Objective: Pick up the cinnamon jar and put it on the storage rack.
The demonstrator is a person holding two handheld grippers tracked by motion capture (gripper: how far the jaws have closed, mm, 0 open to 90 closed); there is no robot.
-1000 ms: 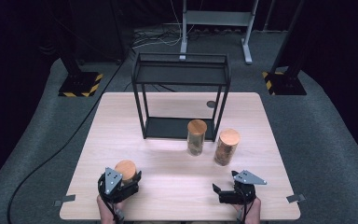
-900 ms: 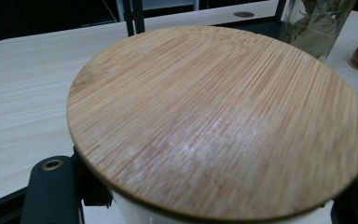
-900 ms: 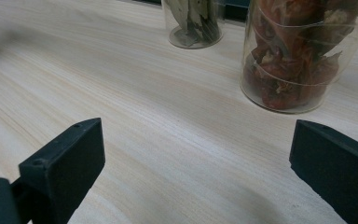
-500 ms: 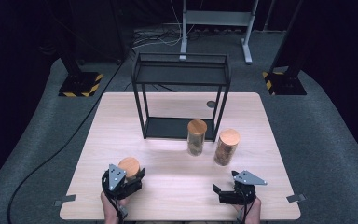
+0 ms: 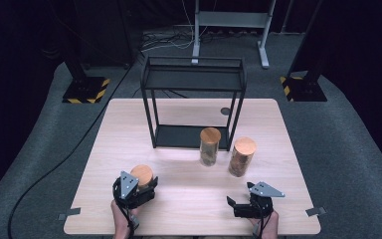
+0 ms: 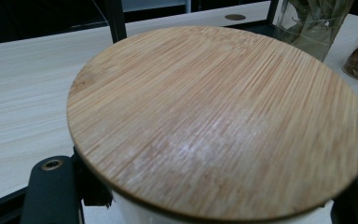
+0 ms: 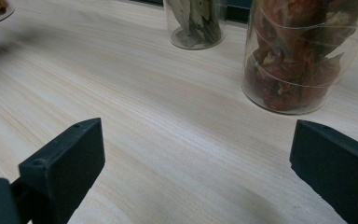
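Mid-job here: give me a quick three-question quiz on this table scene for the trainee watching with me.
1. True or false: the left gripper is shut on a jar with a bamboo lid.
2. How many lidded jars stand free on the table, apart from both grippers?
A. one
B. two
C. three
3. What do the right gripper's jaws have between them?

Key:
1. True; the jaws clamp the jar just under its lid.
2. B: the jar of pale leaves at the front edge of the black wire shelf, and the jar of red dried pieces to its right.
3. Nothing; they stand wide apart over bare tabletop.
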